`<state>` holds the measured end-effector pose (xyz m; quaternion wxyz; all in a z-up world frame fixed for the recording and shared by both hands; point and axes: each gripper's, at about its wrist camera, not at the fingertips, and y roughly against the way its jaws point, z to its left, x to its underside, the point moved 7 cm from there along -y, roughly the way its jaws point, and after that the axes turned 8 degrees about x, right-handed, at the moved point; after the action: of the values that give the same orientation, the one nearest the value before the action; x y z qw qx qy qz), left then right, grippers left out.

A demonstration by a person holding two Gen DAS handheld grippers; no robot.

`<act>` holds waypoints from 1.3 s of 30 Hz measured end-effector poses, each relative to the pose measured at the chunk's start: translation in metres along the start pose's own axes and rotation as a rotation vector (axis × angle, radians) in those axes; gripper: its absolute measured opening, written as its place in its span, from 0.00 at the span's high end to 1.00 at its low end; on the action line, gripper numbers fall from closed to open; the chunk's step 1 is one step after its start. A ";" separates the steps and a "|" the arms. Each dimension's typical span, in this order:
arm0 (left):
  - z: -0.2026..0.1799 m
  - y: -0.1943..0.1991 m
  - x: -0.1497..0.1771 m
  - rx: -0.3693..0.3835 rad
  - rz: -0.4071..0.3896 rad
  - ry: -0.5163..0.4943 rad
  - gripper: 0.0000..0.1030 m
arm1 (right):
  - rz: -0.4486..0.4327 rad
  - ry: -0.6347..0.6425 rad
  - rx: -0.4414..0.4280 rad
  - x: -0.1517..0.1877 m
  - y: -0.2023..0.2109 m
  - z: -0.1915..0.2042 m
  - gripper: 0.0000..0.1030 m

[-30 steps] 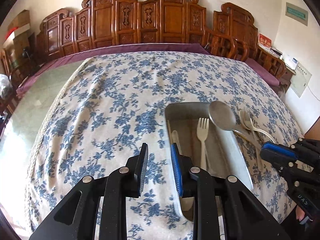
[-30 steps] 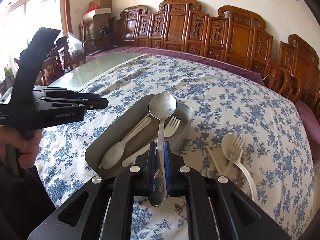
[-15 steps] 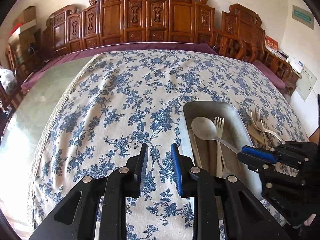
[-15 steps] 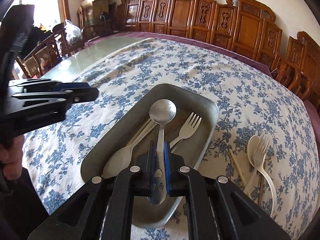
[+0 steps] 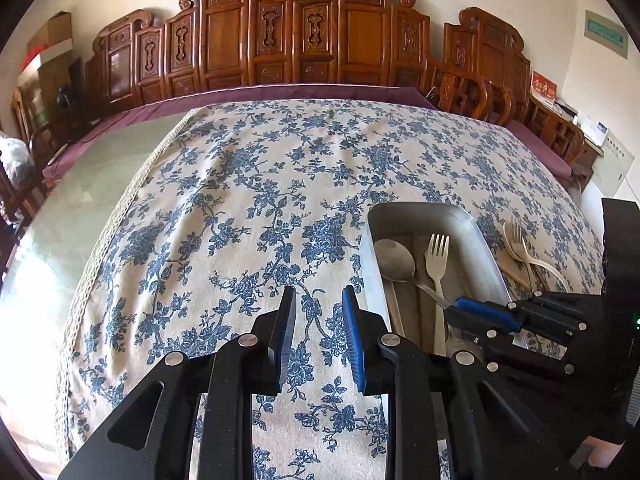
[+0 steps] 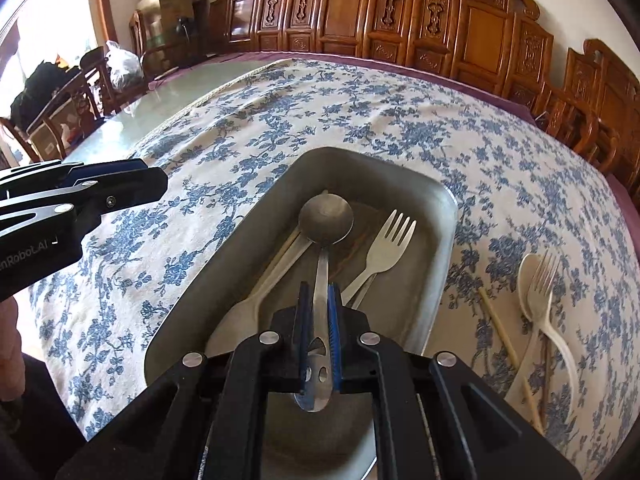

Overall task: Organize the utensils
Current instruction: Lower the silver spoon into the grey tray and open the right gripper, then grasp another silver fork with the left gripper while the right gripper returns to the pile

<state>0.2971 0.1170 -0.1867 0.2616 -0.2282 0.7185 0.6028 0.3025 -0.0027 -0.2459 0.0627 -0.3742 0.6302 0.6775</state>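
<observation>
Clamped on the handle of a metal spoon (image 6: 325, 240), the right gripper (image 6: 318, 340) has its fingers (image 6: 303, 320) pressed against both sides of the flat steel shaft, with the handle's end sticking out behind the pads. Its bowl reaches forward inside the metal tray (image 6: 440, 240), low over the utensils lying there: a pale fork (image 6: 386, 246) to the right and a pale spoon (image 6: 244, 316) to the left, whose handle runs under the metal bowl. Whether the bowl touches them cannot be told.

Off to the left of the tray, the left gripper (image 5: 318, 332) hangs over the blue-flowered tablecloth (image 5: 248, 208) with its fingers apart and nothing between them. On the cloth right of the tray lie a cream spoon (image 6: 534, 292) with a fork (image 6: 542, 276) resting in its bowl, and a chopstick (image 6: 498, 328) just beside them. Carved wooden chairs (image 6: 400, 16) line the table's far edge.
</observation>
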 end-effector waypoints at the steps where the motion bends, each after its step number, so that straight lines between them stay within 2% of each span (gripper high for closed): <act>1: 0.000 0.000 0.000 0.001 0.000 0.000 0.79 | 0.004 -0.005 -0.009 0.001 -0.001 0.000 0.89; 7: 0.000 0.000 0.000 0.002 -0.002 0.000 0.79 | -0.004 -0.033 -0.061 0.003 0.004 0.001 0.88; 12: -0.008 -0.001 -0.002 0.013 -0.007 -0.006 0.79 | -0.099 -0.029 -0.093 -0.005 0.038 -0.018 0.88; 17: -0.031 -0.001 -0.004 0.048 -0.015 -0.026 0.71 | -0.149 -0.035 -0.038 0.000 0.069 -0.077 0.88; 21: -0.055 -0.001 -0.005 0.086 -0.016 -0.050 0.71 | -0.152 -0.028 0.045 0.018 0.079 -0.128 0.88; 24: -0.073 -0.003 -0.004 0.101 -0.013 -0.077 0.70 | -0.134 -0.042 0.099 0.034 0.077 -0.164 0.82; 26: -0.087 -0.004 -0.003 0.113 -0.014 -0.092 0.59 | -0.129 -0.057 0.121 0.043 0.074 -0.182 0.82; 27: -0.093 -0.004 -0.003 0.117 -0.017 -0.097 0.57 | -0.132 -0.065 0.123 0.048 0.073 -0.188 0.82; 34: -0.130 -0.003 0.002 0.122 -0.032 -0.143 0.57 | -0.117 -0.111 0.060 0.081 0.060 -0.197 0.79; 39: -0.148 -0.009 0.010 0.122 -0.006 -0.162 0.57 | -0.079 -0.095 0.027 0.092 0.045 -0.194 0.79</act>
<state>0.2806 -0.0300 -0.1795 0.3341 -0.1646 0.7297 0.5735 0.2945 -0.2219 -0.2492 0.1241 -0.3654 0.6202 0.6829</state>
